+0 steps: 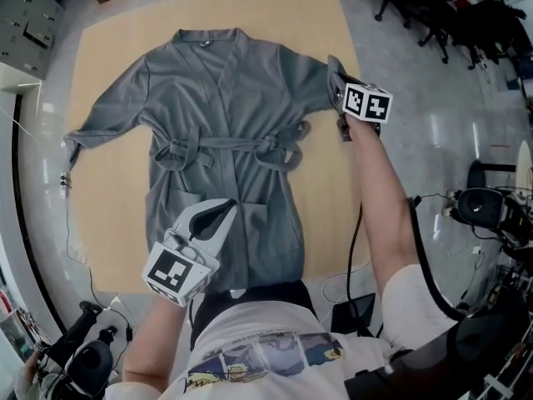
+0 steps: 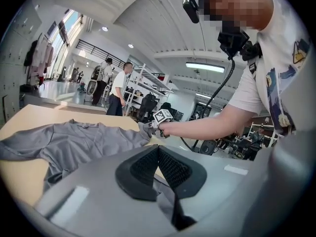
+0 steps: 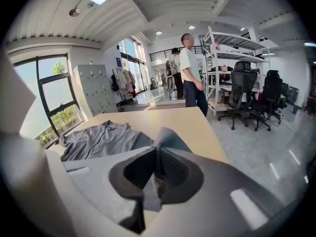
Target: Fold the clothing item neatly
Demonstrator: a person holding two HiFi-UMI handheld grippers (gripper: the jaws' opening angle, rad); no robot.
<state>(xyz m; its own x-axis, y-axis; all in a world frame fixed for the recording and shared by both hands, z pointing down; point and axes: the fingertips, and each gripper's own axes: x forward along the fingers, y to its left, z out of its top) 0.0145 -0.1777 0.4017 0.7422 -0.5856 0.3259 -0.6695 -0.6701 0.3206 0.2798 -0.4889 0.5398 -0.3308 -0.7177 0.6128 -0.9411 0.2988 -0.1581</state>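
As the head view shows the grey robe (image 1: 225,115) spread flat on the table (image 1: 333,23), I judge the first fold is in hand. Left gripper view: the left gripper (image 2: 158,149) is closed, apparently empty, over the robe. Right gripper view: the right gripper (image 3: 157,157) clamps the sleeve (image 3: 168,138) end; next I'd carry it across the front. No writing legible.

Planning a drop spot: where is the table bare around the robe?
Bare table: a wide patch nearside of the left sleeve, left of the robe; a narrower strip right of the robe, crossed by the arm; a thin band beyond the collar. Crowded: the middle, all robe; the right gripper pinches the other sleeve.
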